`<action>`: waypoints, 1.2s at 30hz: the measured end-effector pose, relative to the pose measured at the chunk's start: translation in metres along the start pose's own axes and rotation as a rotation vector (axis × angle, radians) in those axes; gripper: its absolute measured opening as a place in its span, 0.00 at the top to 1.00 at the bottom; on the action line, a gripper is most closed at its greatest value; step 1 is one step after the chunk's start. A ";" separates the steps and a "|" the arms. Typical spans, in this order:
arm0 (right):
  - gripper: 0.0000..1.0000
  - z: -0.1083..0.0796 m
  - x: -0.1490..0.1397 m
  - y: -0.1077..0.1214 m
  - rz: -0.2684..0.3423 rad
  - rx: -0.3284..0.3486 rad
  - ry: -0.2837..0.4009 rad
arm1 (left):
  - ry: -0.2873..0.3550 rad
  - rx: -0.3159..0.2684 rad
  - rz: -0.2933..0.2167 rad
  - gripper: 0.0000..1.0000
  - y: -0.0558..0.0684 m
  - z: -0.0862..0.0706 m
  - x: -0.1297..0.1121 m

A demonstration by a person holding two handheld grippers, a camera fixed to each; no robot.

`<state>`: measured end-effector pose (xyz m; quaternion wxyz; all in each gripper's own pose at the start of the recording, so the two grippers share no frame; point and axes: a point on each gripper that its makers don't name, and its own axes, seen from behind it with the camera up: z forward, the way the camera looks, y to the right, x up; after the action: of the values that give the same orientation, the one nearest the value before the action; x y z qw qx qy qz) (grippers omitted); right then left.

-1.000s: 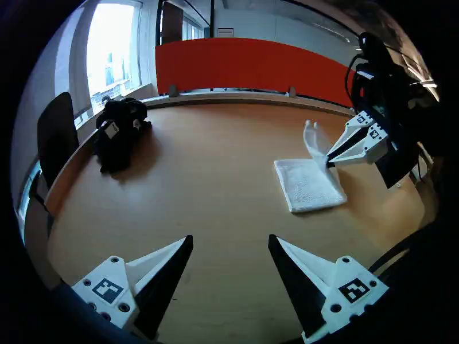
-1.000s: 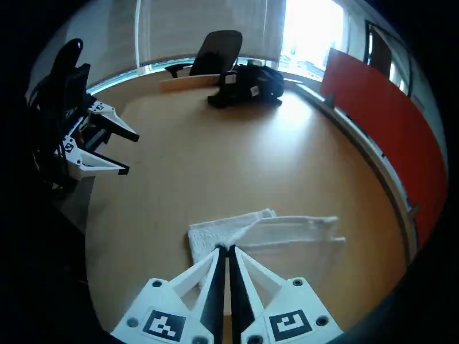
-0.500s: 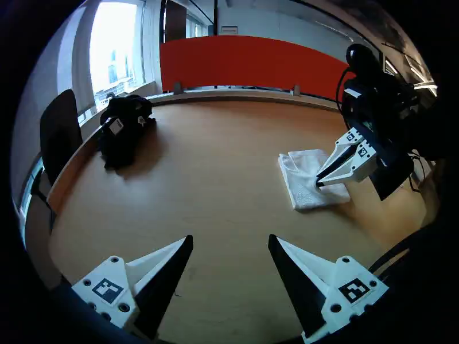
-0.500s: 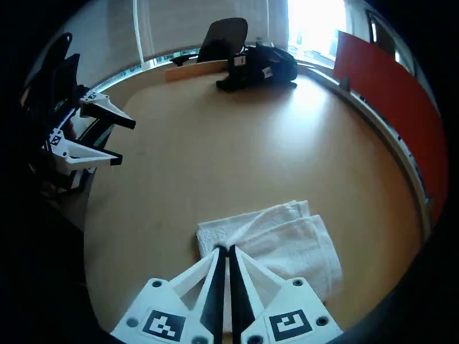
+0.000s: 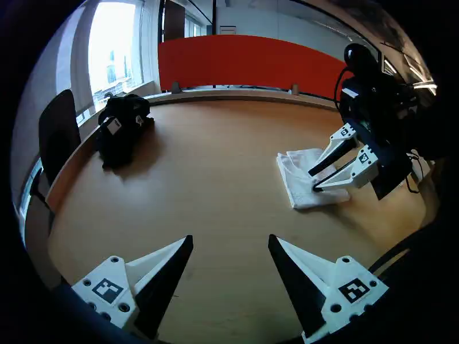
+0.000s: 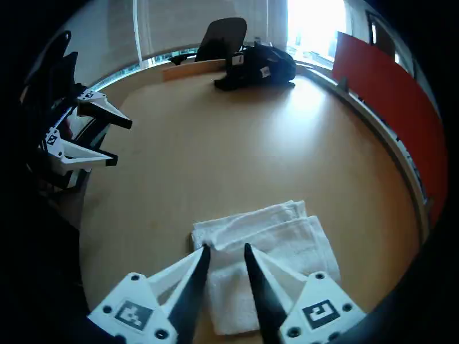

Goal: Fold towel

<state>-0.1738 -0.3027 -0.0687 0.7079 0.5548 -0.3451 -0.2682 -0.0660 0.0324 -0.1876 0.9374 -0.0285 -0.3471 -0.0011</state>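
My right gripper (image 6: 225, 247), narrowly open, rests at the folded white towel (image 6: 281, 243) low in frame; my left gripper (image 5: 229, 236) spreads wide. A black bag (image 6: 255, 66) sits top centre.

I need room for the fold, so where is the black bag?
In the left gripper view the black bag sits at the far left edge of the table, beside the chair, well apart from the white towel on the right.
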 end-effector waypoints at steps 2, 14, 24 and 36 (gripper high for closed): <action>0.31 -0.001 0.000 0.002 -0.006 -0.011 0.005 | 0.000 0.000 -0.003 0.02 0.000 0.000 0.000; 0.13 -0.010 -0.003 0.007 0.038 -0.045 0.029 | 0.007 0.003 -0.004 0.02 -0.001 0.000 0.003; 0.13 -0.027 -0.031 0.008 0.087 -0.095 0.011 | 0.010 0.008 -0.011 0.02 -0.005 0.000 0.004; 0.13 -0.044 -0.067 0.002 0.145 -0.135 -0.020 | 0.009 0.000 0.003 0.02 -0.003 -0.001 0.006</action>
<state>-0.1809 -0.2247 -0.0865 0.7577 0.4768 -0.3727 -0.2443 -0.0613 0.0296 -0.1843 0.9390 -0.0292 -0.3427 0.0003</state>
